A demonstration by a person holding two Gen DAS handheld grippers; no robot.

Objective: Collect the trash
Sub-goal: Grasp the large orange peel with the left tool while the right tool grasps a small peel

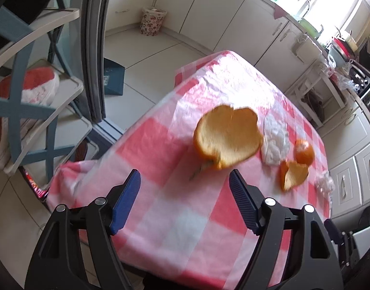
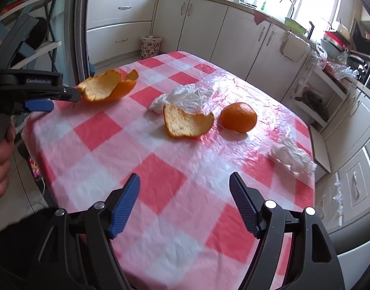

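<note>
Orange peels and crumpled white tissues lie on a table with a red-and-white checked cloth (image 2: 160, 181). A large peel (image 1: 227, 137) lies just ahead of my open, empty left gripper (image 1: 185, 181); it also shows in the right wrist view (image 2: 107, 87), with the left gripper (image 2: 64, 99) right beside it. A second peel (image 2: 187, 122) (image 1: 293, 174), a domed peel half (image 2: 238, 117) (image 1: 304, 151), a tissue (image 2: 182, 97) (image 1: 275, 142) and another tissue (image 2: 292, 157) (image 1: 325, 183) lie mid-table. My right gripper (image 2: 185, 182) is open and empty above the near cloth.
Cream kitchen cabinets (image 2: 209, 26) and a sink counter run behind and right of the table. A floral basket (image 2: 149, 46) stands on the floor by the cabinets. A shelf rack with a red-and-white bag (image 1: 39, 84) stands left, beside a grey door frame (image 1: 93, 48).
</note>
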